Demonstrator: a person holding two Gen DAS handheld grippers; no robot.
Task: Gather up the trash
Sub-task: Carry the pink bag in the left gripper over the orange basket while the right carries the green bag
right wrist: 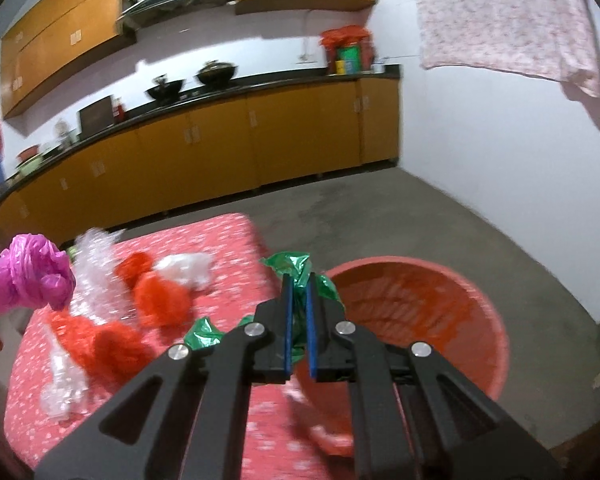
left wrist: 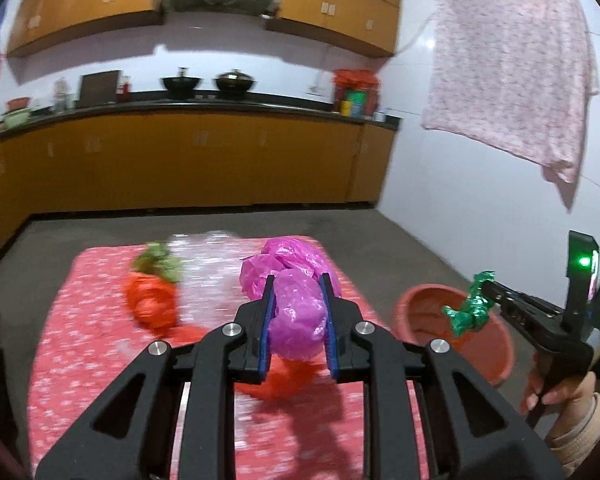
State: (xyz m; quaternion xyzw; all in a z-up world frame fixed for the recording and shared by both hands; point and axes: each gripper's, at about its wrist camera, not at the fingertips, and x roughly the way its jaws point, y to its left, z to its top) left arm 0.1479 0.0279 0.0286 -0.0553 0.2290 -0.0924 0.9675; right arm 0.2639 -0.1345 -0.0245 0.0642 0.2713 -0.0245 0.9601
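My left gripper (left wrist: pixel 298 282) is shut on a crumpled pink plastic bag (left wrist: pixel 296 316), held above the table; the same pink plastic bag (right wrist: pixel 32 276) shows at the left of the right wrist view. My right gripper (right wrist: pixel 299 276) is shut on a green foil wrapper (right wrist: pixel 288 264), near the rim of a red plastic tub (right wrist: pixel 480 320). In the left wrist view the right gripper (left wrist: pixel 485 285) holds the green foil wrapper (left wrist: pixel 470 306) over the red tub (left wrist: pixel 500 356). Orange-red bags (right wrist: pixel 160 296), clear wrap (right wrist: pixel 96 264) and white scraps (right wrist: pixel 188 268) lie on the table.
The table has a pink flowered cloth (left wrist: pixel 84 320). The tub stands on the grey floor (right wrist: pixel 420 216) at the table's right. Orange cabinets (left wrist: pixel 204 160) line the far wall, with pots on the counter. A pink cloth (left wrist: pixel 512 72) hangs on the right wall. A person's hand (left wrist: pixel 556 392) holds the right gripper.
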